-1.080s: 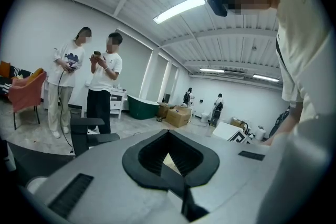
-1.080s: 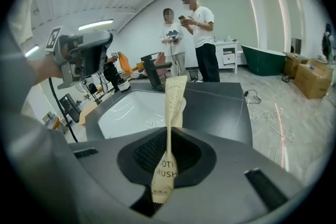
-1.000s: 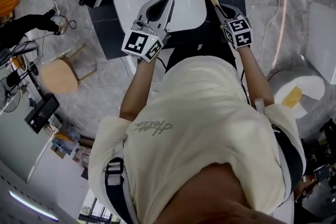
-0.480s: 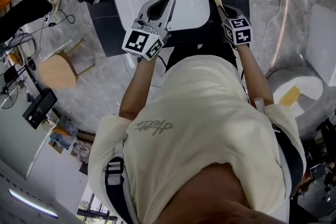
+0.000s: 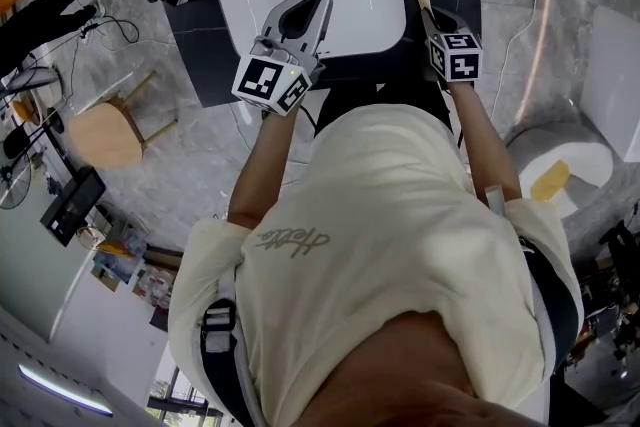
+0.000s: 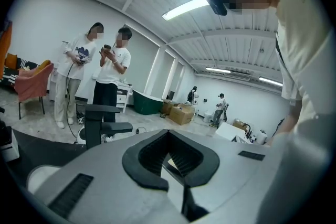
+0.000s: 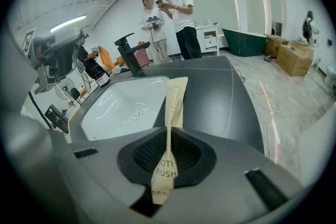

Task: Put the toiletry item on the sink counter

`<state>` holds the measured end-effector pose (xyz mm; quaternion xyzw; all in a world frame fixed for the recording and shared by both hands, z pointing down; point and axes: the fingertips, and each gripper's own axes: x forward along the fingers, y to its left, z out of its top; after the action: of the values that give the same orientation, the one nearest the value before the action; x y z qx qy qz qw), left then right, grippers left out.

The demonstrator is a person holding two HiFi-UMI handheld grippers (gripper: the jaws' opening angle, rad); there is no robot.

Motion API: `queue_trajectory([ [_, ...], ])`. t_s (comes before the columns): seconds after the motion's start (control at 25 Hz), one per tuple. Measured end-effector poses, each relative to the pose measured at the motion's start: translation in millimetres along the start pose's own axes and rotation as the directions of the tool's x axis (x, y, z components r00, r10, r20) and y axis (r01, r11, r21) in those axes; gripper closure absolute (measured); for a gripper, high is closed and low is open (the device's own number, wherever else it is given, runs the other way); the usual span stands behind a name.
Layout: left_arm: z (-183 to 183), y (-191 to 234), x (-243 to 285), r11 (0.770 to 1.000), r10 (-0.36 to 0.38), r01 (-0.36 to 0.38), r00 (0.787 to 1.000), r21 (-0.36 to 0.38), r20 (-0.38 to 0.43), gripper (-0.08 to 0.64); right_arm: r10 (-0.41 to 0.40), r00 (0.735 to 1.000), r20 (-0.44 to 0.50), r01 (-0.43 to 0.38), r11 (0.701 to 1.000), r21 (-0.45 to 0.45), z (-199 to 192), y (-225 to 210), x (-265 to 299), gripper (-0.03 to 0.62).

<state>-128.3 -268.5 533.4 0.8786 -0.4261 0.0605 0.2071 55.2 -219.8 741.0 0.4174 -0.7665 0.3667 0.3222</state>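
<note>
As the right gripper [image 7: 169, 136] clamps the lower end of the paper-wrapped toothbrush packet [image 7: 175, 97], the packet stands up out of the jaws, above the dark table [image 7: 220, 97] just beside the white basin [image 7: 126, 107]; it looks light and thin, with paper that creases easily, so I judge a hold on the stiff handle is best; the left gripper [image 6: 169, 136], jaws pressed together on nothing, hangs over the basin.
</note>
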Motion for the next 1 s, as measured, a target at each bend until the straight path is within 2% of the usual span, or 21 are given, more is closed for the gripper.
queue_trajectory([
  [0.2,-3.3,5.1,-3.9,1.000,0.003,-0.003,1.000,-0.010,0.003,0.557,-0.017,1.000,-0.012,0.016,1.000,-0.005,-1.1,1.1,4.6,0.563],
  [0.44,1.4,2.7,-11.1,1.000,0.003,-0.002,1.000,-0.010,0.020,0.557,-0.030,0.999,-0.010,0.030,0.999,-0.017,0.7,6.8,0.6,0.523],
  [1.0,8.1,-7.0,-48.4,1.000,-0.018,0.016,0.998,0.021,0.062,0.557,-0.079,0.994,0.072,0.086,0.991,-0.105,17.7,35.4,-29.5,0.515],
])
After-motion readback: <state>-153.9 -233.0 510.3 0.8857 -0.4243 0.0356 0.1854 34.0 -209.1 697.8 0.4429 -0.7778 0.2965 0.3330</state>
